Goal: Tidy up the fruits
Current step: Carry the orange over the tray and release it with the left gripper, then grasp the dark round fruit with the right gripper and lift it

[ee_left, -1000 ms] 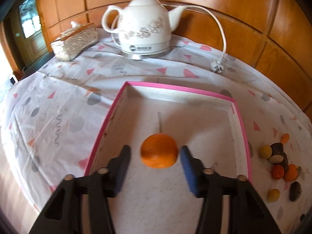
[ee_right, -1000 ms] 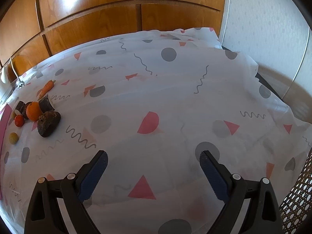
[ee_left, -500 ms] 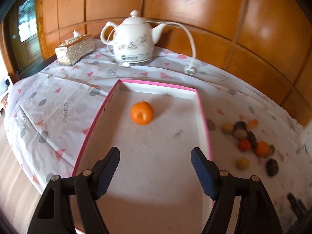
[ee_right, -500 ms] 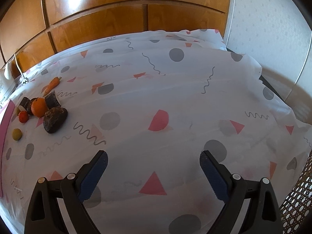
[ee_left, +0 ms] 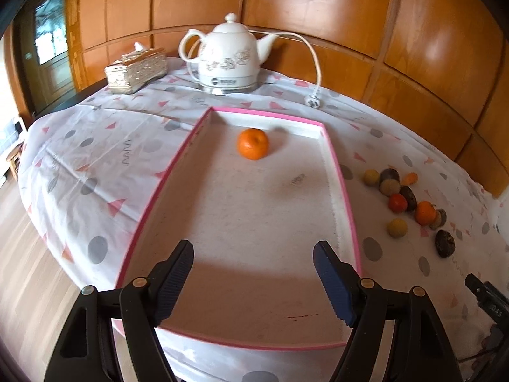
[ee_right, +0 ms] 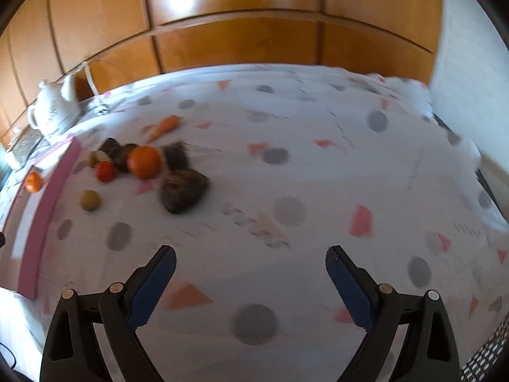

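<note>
1. Orange (ee_left: 253,143) lies alone in the pink-rimmed tray (ee_left: 346,197), upper centre of the left view.
2. Left gripper (ee_left: 253,278) has just been opening; nothing between its jaws.
3. Right gripper (ee_right: 250,281) gapes empty; fruit pile (ee_right: 144,161) upper left.

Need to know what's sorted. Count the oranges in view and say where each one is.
2. One orange lies inside the pink-rimmed tray, near its far end. The other orange sits on the tablecloth in the pile right of the tray. Others may be hidden.

Home dining room, wood-panelled wall (ee_left: 318,16), teapot (ee_left: 227,55), patterned tablecloth (ee_left: 95,159)
</note>
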Tool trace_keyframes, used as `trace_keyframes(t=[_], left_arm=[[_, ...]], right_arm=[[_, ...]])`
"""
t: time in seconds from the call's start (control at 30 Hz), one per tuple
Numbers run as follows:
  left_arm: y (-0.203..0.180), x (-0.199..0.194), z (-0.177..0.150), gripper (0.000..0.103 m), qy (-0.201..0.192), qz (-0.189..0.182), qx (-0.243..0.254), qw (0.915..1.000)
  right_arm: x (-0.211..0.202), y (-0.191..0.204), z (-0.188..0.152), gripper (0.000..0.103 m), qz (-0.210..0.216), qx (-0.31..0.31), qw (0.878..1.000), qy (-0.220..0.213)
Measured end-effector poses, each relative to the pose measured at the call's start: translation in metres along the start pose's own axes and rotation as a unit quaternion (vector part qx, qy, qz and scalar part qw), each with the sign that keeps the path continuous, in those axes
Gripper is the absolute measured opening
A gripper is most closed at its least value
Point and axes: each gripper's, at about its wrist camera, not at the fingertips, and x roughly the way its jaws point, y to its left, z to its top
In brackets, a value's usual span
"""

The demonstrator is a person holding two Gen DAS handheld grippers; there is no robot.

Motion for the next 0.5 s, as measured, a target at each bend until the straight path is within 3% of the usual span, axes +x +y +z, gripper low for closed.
trace_keyframes(t=[0.2,0.5], left_arm=[[0.010,-0.007,-0.001,0.082,-0.011,0.006,-0.016,0.9998],[0.030,-0.013,-0.003,0.090,-0.018,0.032,-0.055,0.9978]], right_arm=[[0.005,0.027,0.021,0.086,0.019,-0.035,0.999,0.000],[0.028,0.047,0.040,0.086,0.016,-0.068,0.997,0.019]])
